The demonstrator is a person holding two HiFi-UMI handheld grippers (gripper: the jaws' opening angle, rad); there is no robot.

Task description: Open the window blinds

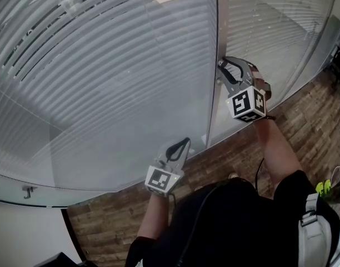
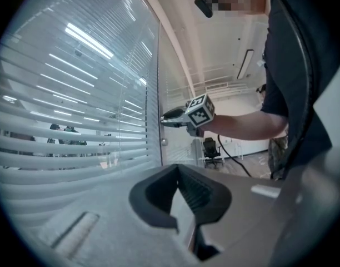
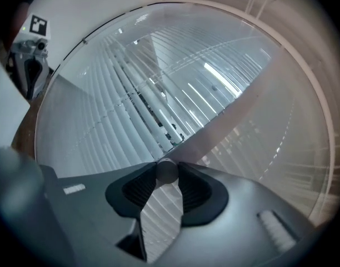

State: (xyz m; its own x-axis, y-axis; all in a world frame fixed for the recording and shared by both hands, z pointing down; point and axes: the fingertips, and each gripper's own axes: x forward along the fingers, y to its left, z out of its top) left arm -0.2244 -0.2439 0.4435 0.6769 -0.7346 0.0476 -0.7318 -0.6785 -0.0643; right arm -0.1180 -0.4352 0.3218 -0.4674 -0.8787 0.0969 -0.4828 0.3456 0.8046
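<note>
Through the blinds (image 2: 75, 102), the dark shapes (image 2: 69, 131) are too small to identify.

The blinds (image 1: 103, 65) filling the upper left of the head view are smooth, matt pale slats behind a glossy glass pane (image 2: 75, 54) that throws back strip-light glints. The frame post (image 1: 214, 49) looks like satin metal. The knob (image 3: 166, 170) is smooth with a dull sheen. The left claw (image 2: 179, 167) and right claw (image 3: 168, 177) are matt grey plastic with dark ribbed pads. At the lower right of the head view, the floor (image 1: 303, 121) is rough-grained brown wood. The shirt (image 1: 231, 221) is black cloth.
</note>
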